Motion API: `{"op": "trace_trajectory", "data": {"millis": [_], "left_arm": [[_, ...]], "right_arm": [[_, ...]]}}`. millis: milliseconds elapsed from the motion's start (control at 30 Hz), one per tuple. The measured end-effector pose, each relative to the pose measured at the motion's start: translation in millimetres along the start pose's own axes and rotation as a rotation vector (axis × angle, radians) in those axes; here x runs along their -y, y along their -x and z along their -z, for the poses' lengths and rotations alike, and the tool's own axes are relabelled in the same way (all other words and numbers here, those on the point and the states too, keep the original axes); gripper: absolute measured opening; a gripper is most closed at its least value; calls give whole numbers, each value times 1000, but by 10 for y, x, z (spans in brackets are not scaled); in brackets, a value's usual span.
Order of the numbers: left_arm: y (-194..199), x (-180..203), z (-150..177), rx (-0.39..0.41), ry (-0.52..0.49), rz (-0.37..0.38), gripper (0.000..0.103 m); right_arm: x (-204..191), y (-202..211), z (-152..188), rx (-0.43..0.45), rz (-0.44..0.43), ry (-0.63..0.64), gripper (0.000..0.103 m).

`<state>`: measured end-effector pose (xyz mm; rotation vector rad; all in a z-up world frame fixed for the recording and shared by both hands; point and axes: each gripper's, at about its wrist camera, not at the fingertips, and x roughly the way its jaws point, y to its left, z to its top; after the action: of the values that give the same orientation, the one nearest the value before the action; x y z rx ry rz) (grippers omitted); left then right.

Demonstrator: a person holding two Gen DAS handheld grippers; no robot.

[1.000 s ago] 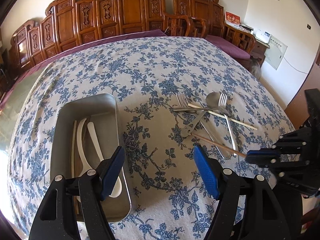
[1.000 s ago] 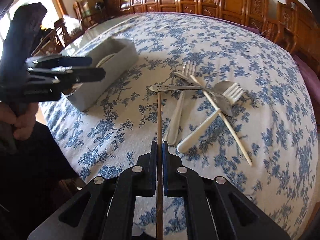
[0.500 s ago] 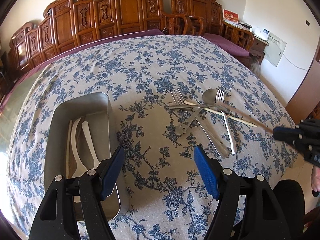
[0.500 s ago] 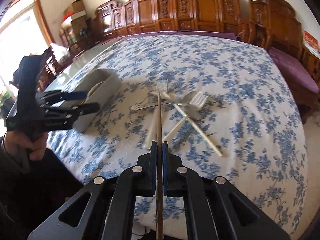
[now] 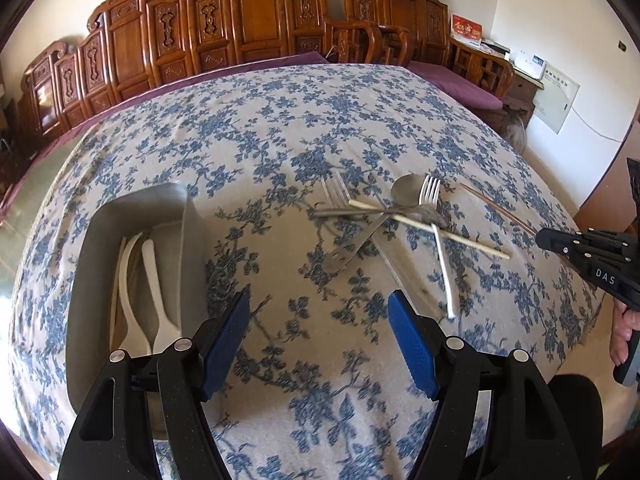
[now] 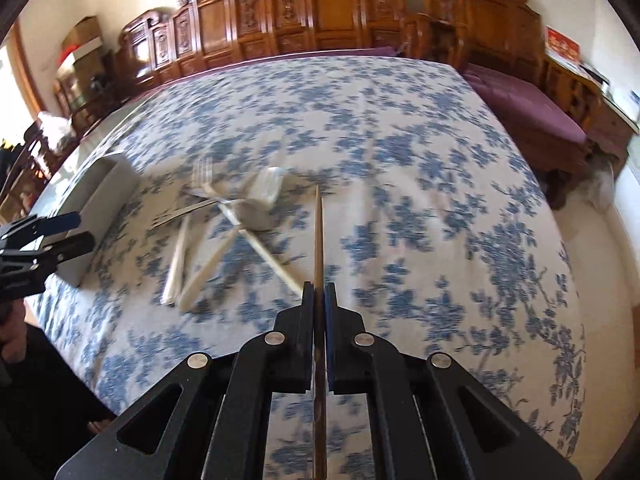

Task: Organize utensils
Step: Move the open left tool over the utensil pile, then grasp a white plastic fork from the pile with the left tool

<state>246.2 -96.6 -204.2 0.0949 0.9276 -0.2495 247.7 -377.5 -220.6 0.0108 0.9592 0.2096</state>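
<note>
While the right gripper (image 6: 319,292) points down at the floral tablecloth (image 6: 420,184), its pads are clamped tight on a brown chopstick (image 6: 319,236) that juts forward past the tips, clear of the pile. Left gripper (image 5: 318,334) hangs nose-down over the near cloth, fingers (image 5: 412,344) wide, nothing between them. Metal tray (image 5: 94,240) sits just left of it (white spoons (image 5: 154,280) inside). Farther out, right of the tray: crossed forks (image 5: 430,194), a metal spoon (image 5: 406,192), a pale chopstick (image 5: 428,226). Carved wooden chairs (image 5: 256,20) at the far edge.
</note>
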Motion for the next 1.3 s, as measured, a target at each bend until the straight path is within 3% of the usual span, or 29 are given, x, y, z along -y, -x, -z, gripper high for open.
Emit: {"op": "trace_trajectory", "data": {"millis": [333, 700, 1300], "left_arm": [[-394, 476, -428, -42, 52, 65, 68], [-921, 789, -650, -108, 135, 137, 42], [-1116, 862, -711, -145, 173, 116, 40]], "right_arm": [[409, -13, 11, -3, 23, -83, 6], [603, -52, 36, -13, -21, -157, 6], [575, -8, -1, -1, -63, -176, 6]]}}
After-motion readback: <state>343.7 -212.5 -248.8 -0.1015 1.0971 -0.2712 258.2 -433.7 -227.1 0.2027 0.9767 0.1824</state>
